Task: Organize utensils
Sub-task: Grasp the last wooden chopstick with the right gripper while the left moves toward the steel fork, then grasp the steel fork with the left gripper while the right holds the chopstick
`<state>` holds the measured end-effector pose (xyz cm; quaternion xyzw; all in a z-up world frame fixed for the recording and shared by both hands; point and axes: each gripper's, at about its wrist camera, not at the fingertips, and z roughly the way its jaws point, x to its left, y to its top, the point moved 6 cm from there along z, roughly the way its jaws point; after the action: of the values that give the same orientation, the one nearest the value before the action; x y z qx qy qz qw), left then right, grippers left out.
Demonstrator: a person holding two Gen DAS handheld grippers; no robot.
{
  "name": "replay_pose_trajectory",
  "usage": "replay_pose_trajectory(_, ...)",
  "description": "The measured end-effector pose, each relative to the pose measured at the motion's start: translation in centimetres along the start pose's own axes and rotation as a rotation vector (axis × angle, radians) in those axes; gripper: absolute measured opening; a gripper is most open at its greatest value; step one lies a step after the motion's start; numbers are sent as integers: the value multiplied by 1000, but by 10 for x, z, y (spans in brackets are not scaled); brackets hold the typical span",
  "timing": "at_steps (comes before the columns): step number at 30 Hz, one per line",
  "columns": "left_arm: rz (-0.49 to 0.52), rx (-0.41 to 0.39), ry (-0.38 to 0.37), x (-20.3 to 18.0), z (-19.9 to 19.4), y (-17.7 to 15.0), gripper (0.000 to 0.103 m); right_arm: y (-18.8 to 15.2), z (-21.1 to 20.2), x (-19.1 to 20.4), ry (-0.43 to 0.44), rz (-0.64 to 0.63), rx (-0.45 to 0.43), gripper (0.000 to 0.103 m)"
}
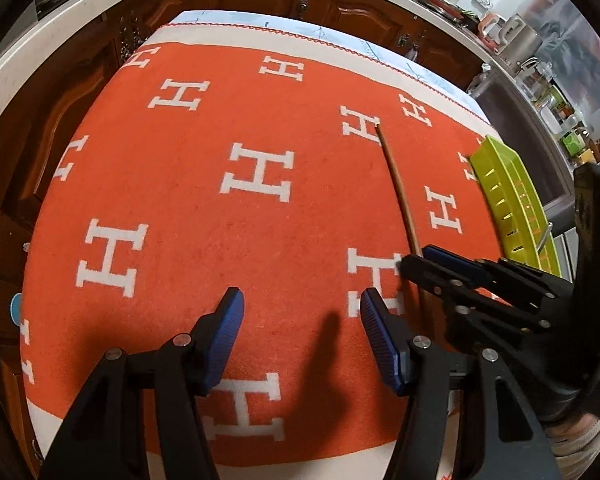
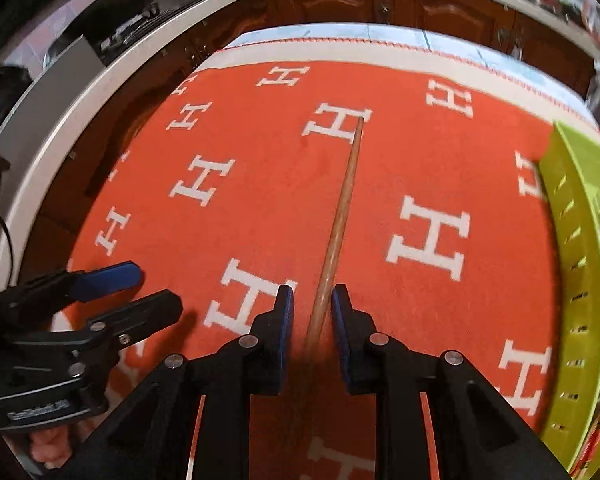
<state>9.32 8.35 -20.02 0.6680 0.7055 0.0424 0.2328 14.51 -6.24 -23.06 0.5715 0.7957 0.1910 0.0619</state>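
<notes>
right gripper (image 2: 312,300): 1 wooden chopstick (image 2: 342,208) straddled, pads apart | left gripper (image 1: 302,304): spread, nothing held | green tray (image 2: 576,264): set at cloth's right edge

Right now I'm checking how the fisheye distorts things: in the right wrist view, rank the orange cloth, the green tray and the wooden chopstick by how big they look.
1. orange cloth, fills most of the frame.
2. green tray, cropped at the right edge, so its full size is unsure.
3. wooden chopstick, long but thin.
</notes>
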Motion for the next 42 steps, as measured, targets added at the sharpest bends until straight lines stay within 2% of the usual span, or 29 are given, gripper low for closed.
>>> replay_pose_trajectory(1, 3, -2, -4, 0, -1, 0, 59, 1, 1, 1, -25, -12, -4, 9)
replay_pose_trajectory(2, 8, -3, -7, -2, -2, 0, 59, 2, 2, 1, -54, -23, -9, 8)
replay_pose_trajectory(5, 29, -4, -6, -4, -5, -2, 59, 0, 0, -2, -41, 1, -10, 6)
replay_pose_trajectory(9, 64, -2, -21, -15, -9, -1, 59, -1, -13, -17, 50, 96, -27, 6)
replay_pose_trajectory(12, 114, -10, -39, -28, -15, -2, 60, -2, -40, -36, 122, 176, -80, 6)
replay_pose_trajectory(16, 212, -4, -81, -57, -18, -5, 66, -8, -82, -69, 157, 269, -151, 6)
replay_pose_trajectory(23, 416, 76, -147, -116, -9, -34, 66, -41, -148, -127, 108, 376, -252, 6)
replay_pose_trajectory(26, 479, 112, -172, -132, -5, -47, 66, -63, -165, -148, 78, 406, -267, 6)
replay_pose_trajectory(29, 520, 144, -163, -135, -1, -60, 66, -85, -175, -164, 71, 434, -262, 6)
replay_pose_trajectory(33, 518, 189, -157, -125, 5, -68, 52, -111, -183, -182, 61, 466, -262, 6)
replay_pose_trajectory(41, 451, 263, -190, -105, 11, -78, 48, -131, -183, -200, 66, 524, -274, 6)
replay_pose_trajectory(42, 446, 265, -190, -104, 11, -78, 40, -133, -183, -201, 68, 528, -275, 6)
